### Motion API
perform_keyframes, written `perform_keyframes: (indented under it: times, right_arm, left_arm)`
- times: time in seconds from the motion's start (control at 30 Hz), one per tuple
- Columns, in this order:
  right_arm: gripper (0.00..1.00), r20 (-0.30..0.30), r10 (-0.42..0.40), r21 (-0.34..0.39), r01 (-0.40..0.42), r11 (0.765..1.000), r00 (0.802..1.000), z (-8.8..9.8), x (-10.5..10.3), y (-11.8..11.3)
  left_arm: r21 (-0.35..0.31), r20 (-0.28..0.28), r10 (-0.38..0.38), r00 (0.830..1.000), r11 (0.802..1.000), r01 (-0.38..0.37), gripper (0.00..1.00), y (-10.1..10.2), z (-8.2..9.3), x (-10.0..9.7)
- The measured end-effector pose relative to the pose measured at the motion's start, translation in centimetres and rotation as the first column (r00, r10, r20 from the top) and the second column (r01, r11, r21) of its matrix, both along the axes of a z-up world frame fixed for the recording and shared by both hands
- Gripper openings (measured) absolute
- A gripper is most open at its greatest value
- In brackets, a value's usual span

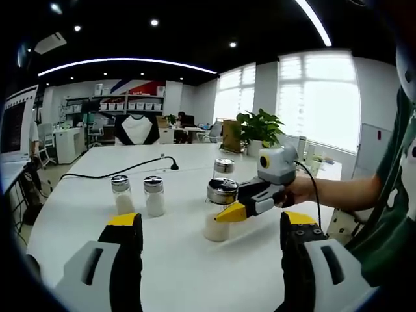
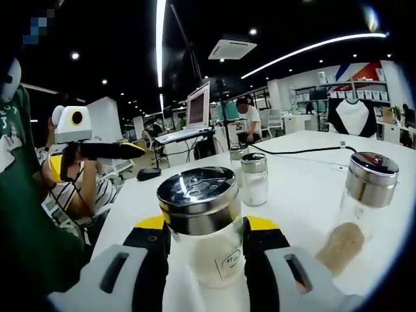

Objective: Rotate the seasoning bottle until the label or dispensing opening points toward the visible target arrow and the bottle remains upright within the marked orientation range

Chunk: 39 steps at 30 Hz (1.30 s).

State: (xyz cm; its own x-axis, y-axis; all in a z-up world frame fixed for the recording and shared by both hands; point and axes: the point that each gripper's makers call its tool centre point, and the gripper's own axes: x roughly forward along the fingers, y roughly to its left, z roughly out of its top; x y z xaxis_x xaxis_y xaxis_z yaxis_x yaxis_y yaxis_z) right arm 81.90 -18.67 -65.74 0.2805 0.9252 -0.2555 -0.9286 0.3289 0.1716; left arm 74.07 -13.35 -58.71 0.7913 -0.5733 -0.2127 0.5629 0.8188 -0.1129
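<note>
Four glass shakers, steel-capped | right gripper (image 2: 207, 250) clamps seasoning bottle (image 2: 203, 224) | left gripper (image 1: 211, 237) released — fingers apart

Bottle (image 2: 207, 224): clear glass, chrome perforated shaker cap, pale powder inside, small label facing the right gripper view. Upright on white table (image 1: 195, 273). Right gripper (image 2: 207, 237) jaws touch both its sides; seen also in left gripper view (image 1: 220, 211).

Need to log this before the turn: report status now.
Right gripper shut on seasoning bottle, bottle upright on table. Left gripper open, holding nothing. Second bottle stands close beside.
</note>
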Motion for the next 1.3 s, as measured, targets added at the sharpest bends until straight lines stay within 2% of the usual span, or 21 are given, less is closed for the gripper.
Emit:
perform_keyframes:
  times: [0.5, 1.07, 1.3]
  right_arm:
    - [0.42, 0.026, -0.089, -0.035, 0.090, 0.995, 0.996, -0.13, 0.07, -0.05]
    - [0.42, 0.022, -0.225, -0.080, 0.227, 0.971, 0.974, -0.45, 0.48, -0.10]
    - [0.41, 0.046, -0.278, -0.085, 0.281, 0.956, 0.959, -0.59, 0.52, -0.26]
  left_arm:
    - [0.004, -0.004, 0.005, 1.000, 1.000, -0.005, 0.92, 0.05, -0.05, 0.00]
    - [0.006, -0.005, 0.000, 1.000, 1.000, 0.000, 0.92, -0.04, -0.09, 0.05]
    - [0.005, -0.002, -0.003, 1.000, 1.000, 0.003, 0.92, -0.20, 0.07, 0.08]
